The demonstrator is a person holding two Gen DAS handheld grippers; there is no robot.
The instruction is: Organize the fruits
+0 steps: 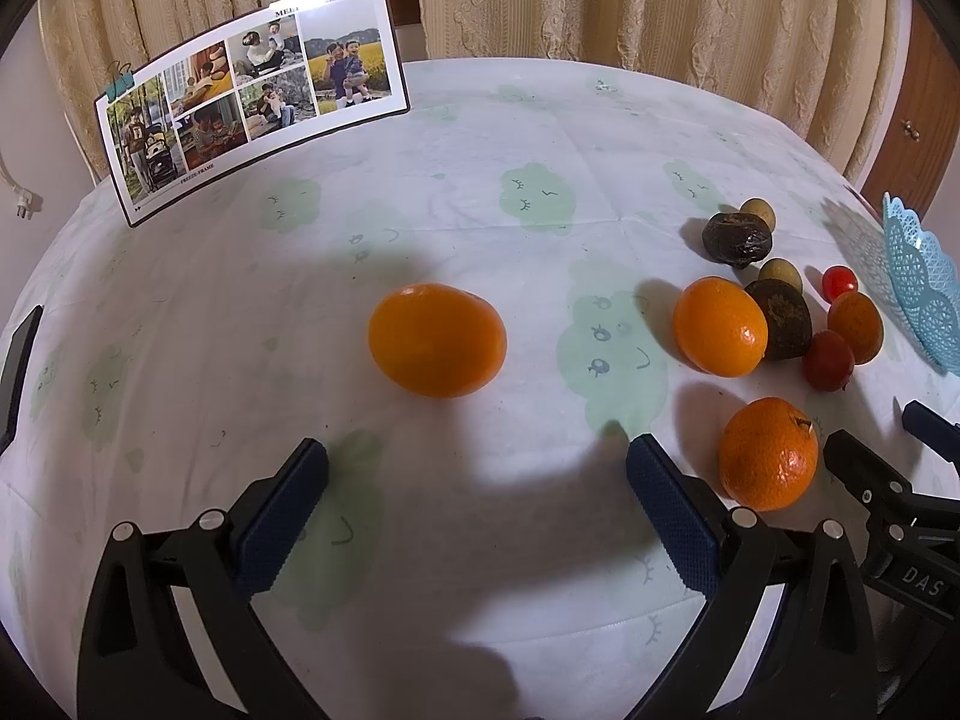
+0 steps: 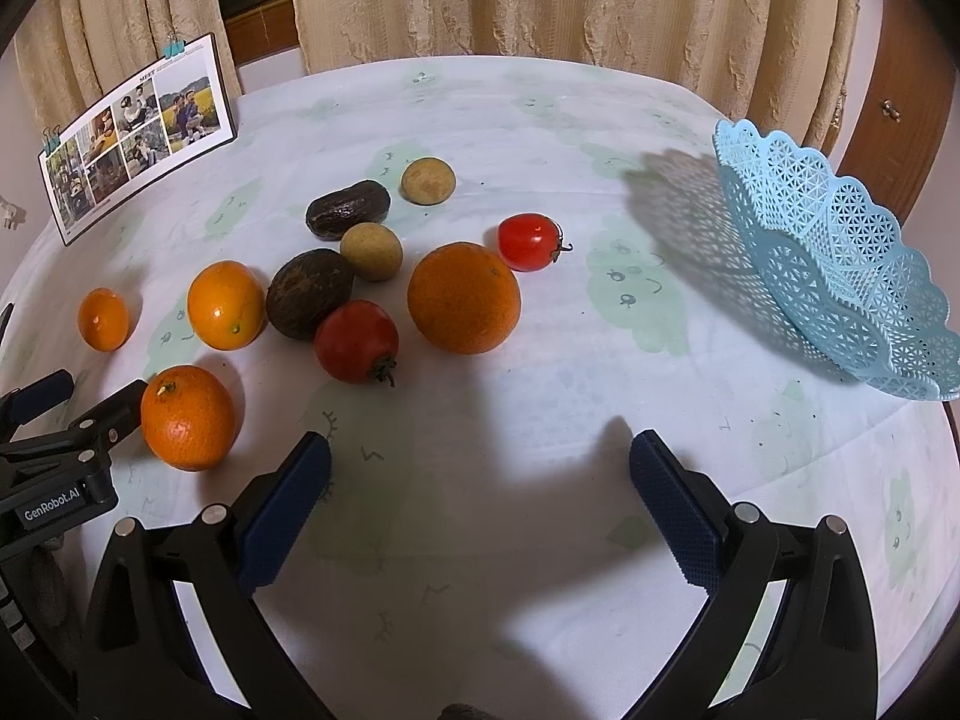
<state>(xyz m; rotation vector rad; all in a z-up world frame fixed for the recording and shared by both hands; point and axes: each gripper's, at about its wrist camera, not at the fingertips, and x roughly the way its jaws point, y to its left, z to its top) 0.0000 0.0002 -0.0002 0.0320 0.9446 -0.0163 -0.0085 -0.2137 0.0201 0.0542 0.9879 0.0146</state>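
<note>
The left gripper [image 1: 477, 462] is hovering over the tablecloth [image 1: 480, 150] with its two blue pads spread wide apart and gripping nothing; taking the lone orange [image 1: 437, 339] as the landmark, that fruit is lying just ahead of the gap between the pads, a second orange [image 1: 720, 326] is sitting well to its right, and a third orange [image 1: 768, 453] is resting right of it and nearer the camera, beside the right pad. Further right of the landmark, dark fruits, small tan fruits and red tomatoes are clustering, and the blue lattice basket [image 1: 921, 288] is showing at the far right edge. The photo card [image 1: 252, 102] is standing behind the landmark, to its left. From the right wrist view, the right gripper [image 2: 480, 462] is likewise holding its pads wide apart with nothing between them. Taking the large orange [image 2: 463, 298] as landmark here, a red tomato [image 2: 357, 341] is lying just left of it, another tomato [image 2: 529, 242] just behind it to the right, and the basket [image 2: 840, 252] is sitting tilted, well to its right, with no fruit visible in it.
</note>
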